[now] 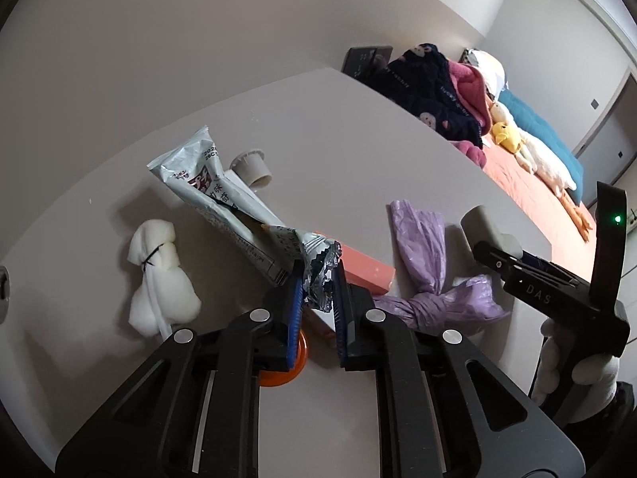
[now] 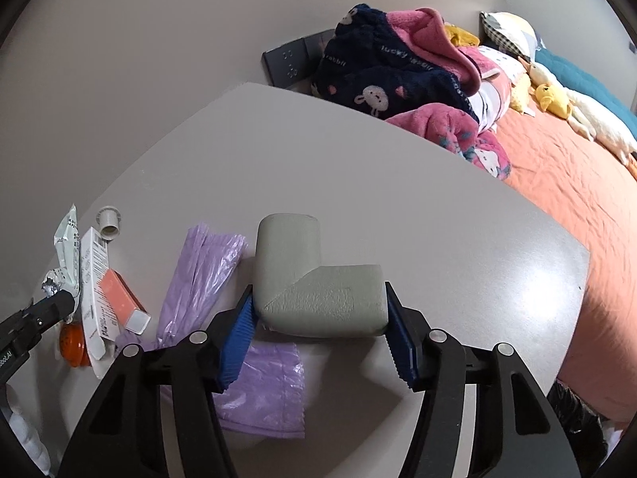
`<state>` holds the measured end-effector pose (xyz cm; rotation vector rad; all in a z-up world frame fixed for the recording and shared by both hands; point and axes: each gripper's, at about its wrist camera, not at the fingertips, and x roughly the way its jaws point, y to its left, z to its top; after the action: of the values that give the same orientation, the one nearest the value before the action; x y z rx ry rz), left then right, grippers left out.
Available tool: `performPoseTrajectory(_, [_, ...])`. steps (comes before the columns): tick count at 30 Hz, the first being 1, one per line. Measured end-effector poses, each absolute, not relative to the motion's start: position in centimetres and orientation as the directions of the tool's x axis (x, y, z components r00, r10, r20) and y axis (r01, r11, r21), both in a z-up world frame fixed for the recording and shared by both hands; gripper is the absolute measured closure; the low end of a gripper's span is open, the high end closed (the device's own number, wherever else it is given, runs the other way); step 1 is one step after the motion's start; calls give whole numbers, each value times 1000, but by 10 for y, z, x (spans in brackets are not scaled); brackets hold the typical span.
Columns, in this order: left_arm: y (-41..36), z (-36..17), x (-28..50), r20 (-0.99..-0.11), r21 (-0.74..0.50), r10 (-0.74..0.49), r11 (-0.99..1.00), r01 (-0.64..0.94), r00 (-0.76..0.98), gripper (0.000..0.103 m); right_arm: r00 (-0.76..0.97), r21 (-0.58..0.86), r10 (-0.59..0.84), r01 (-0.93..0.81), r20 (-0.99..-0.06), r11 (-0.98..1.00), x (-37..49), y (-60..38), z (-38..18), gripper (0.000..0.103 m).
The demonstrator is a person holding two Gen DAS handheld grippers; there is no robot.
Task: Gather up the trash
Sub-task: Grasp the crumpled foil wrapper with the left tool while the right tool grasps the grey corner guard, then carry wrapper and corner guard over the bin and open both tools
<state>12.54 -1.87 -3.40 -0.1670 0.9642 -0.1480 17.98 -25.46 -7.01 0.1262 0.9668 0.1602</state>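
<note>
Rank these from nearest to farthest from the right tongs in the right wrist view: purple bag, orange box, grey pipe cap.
1. purple bag, just left of the right tongs, partly under them.
2. orange box, further left.
3. grey pipe cap, far left, behind the box.

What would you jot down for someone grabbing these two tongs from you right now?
Left tongs: shut on the silver snack wrapper, pinched at its crumpled end.
Right tongs: shut on the grey foam corner piece.
On the table: purple plastic bag, orange-and-white box, white foam bundle, small grey cap, orange round item.
Done: two pieces gripped; whether they are lifted is unclear.
Left: bin both, then gather the rest. No bin clearly in view.
</note>
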Motion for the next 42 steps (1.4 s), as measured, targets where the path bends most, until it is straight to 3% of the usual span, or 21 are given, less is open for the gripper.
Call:
performPoseTrajectory(18, [-59, 10, 94, -750, -215, -271, 963, 165, 604, 90, 607, 260, 256, -85, -752, 962, 132, -283, -13, 42])
performPoseTrajectory(42, [-143, 24, 31, -715, -232, -429, 891, 391, 553, 90, 680, 297, 234, -26, -695, 955, 23, -341, 25, 41])
